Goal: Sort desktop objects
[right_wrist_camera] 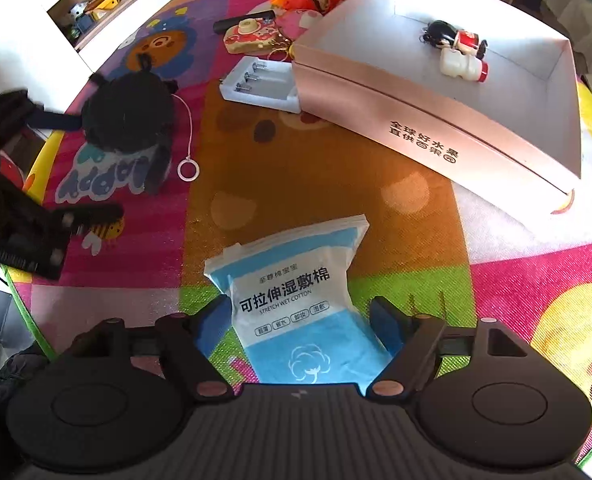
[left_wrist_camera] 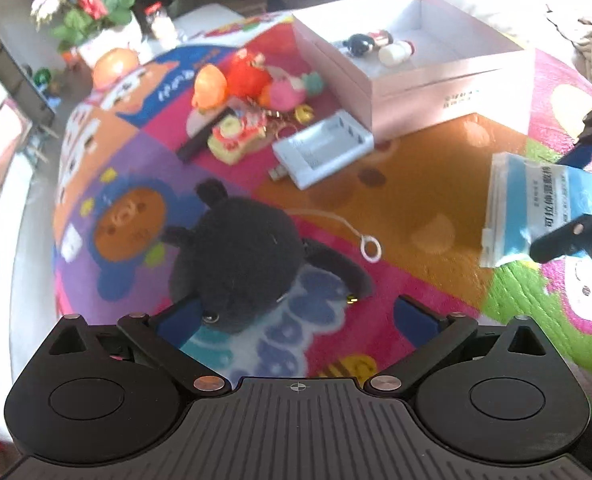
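Observation:
A black plush toy (left_wrist_camera: 235,256) with a white cord and ring lies on the colourful mat. My left gripper (left_wrist_camera: 296,316) is open, its blue fingers on either side of the plush's near end. It also shows in the right wrist view (right_wrist_camera: 129,112). A blue-and-white packet of wet cotton pads (right_wrist_camera: 296,304) lies between the open fingers of my right gripper (right_wrist_camera: 302,320). The packet also shows in the left wrist view (left_wrist_camera: 536,208). A pink open box (left_wrist_camera: 436,92) holds a small doll and a little white bottle (right_wrist_camera: 462,65).
A white battery charger (left_wrist_camera: 324,148) lies next to the box's near corner. A pile of small toys and keychains (left_wrist_camera: 251,100) and a black stick lie behind it. Flowers (left_wrist_camera: 83,4) and a jar stand at the back left. The mat's edge runs along the left.

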Available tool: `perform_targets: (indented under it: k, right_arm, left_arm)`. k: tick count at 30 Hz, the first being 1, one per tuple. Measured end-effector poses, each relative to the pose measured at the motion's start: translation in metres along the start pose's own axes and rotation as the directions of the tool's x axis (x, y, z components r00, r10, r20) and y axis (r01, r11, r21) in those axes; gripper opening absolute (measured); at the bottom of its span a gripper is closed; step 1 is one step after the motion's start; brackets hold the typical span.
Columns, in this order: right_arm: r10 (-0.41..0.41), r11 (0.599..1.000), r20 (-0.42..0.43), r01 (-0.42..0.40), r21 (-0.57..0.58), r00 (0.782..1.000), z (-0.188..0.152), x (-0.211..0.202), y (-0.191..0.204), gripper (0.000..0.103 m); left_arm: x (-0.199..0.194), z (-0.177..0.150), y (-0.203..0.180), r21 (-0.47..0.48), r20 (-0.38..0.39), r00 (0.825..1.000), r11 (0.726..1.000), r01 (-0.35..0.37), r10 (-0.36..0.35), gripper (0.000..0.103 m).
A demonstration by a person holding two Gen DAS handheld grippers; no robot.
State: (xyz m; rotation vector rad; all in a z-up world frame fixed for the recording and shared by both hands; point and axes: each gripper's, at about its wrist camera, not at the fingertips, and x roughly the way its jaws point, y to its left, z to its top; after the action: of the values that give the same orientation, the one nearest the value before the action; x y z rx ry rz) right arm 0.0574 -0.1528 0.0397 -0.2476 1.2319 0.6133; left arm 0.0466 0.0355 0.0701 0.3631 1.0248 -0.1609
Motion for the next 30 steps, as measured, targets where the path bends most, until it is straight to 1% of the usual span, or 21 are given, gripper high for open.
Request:
perform_targets:
  k: [2,5,7,9,11,13,15,17,19,20,21,23,24,25,26,27,30]
  right_arm:
    - [-0.011,1.000,0.005,0.011,-0.008,1.000,-0.003,-0.002,0.001,0.078]
    - [-0.025,1.000,0.011,0.026,-0.013,1.000,-0.006,-0.002,-0.001,0.081]
    - [-0.019,1.000,0.006,0.019,-0.002,1.000,-0.006,0.000,-0.003,0.081]
    - [-0.017,1.000,0.002,0.017,-0.002,1.000,-0.005,0.003,-0.002,0.081]
    - [-0.019,1.000,0.000,0.019,-0.009,1.000,-0.004,0.005,-0.001,0.081]
    - [-0.026,1.000,-0.002,0.026,-0.015,1.000,-0.005,0.006,0.001,0.081]
    - [-0.030,0.999,-0.005,0.030,-0.019,1.000,-0.005,0.006,0.001,0.082]
    - [-0.033,0.999,-0.009,0.033,-0.016,0.999,-0.006,0.007,0.000,0.082]
    - [-0.034,0.999,-0.014,0.034,-0.008,0.999,-0.006,0.008,-0.001,0.082]
    - [-0.034,0.999,-0.016,0.034,-0.005,0.999,-0.005,0.010,-0.002,0.082]
    - [-0.035,0.999,-0.017,0.035,-0.003,0.999,-0.005,0.011,-0.002,0.083]
    - [-0.040,0.999,-0.011,0.040,-0.010,0.999,-0.006,0.010,-0.001,0.083]
    - [-0.042,0.999,-0.008,0.042,-0.015,0.999,-0.007,0.010,0.000,0.083]
    - [-0.043,0.999,-0.006,0.043,-0.018,0.999,-0.007,0.010,0.000,0.083]
    - [-0.045,0.999,-0.006,0.045,-0.018,0.999,-0.008,0.009,0.000,0.083]
    - [-0.047,0.999,-0.005,0.047,-0.018,0.999,-0.009,0.009,0.000,0.083]
    - [-0.054,0.998,-0.002,0.054,-0.016,0.999,-0.011,0.008,-0.001,0.083]
  left_arm:
    - [-0.002,0.002,0.005,0.008,0.004,1.000,1.000,-0.012,0.012,0.103]
    - [-0.002,0.004,0.016,-0.001,0.011,0.997,0.997,-0.071,0.071,0.103]
    - [0.001,0.005,0.024,-0.022,0.018,0.997,0.997,-0.077,0.077,0.103]
    - [0.005,0.006,0.028,-0.044,0.026,0.997,0.997,-0.065,0.066,0.103]
    - [0.009,0.005,0.027,-0.059,0.014,1.000,0.998,-0.019,0.020,0.103]
    - [0.007,0.002,0.019,-0.058,0.004,0.999,0.997,0.051,-0.051,0.103]
    - [-0.004,-0.002,0.009,-0.010,0.031,0.996,0.996,0.089,-0.089,0.103]
    - [-0.018,-0.005,0.004,0.035,0.060,0.982,0.984,0.176,-0.177,0.103]
    - [-0.026,-0.008,-0.001,0.072,0.081,0.969,0.971,0.227,-0.232,0.103]
    - [-0.028,-0.010,-0.003,0.089,0.093,0.969,0.971,0.222,-0.230,0.103]
    - [-0.027,-0.010,-0.006,0.096,0.100,0.973,0.975,0.199,-0.208,0.103]
    - [-0.022,-0.011,-0.006,0.090,0.106,0.987,0.990,0.107,-0.117,0.103]
    - [-0.016,-0.011,-0.004,0.074,0.098,0.994,0.996,0.043,-0.050,0.103]
    - [-0.010,-0.010,-0.001,0.060,0.085,0.996,0.998,-0.001,-0.004,0.103]
    - [-0.002,-0.009,0.003,0.043,0.069,0.997,0.999,-0.031,0.028,0.103]
    - [0.003,-0.008,0.007,0.026,0.052,0.998,0.999,-0.034,0.033,0.103]
    - [0.016,-0.008,0.015,-0.014,0.010,1.000,1.000,-0.017,0.017,0.103]
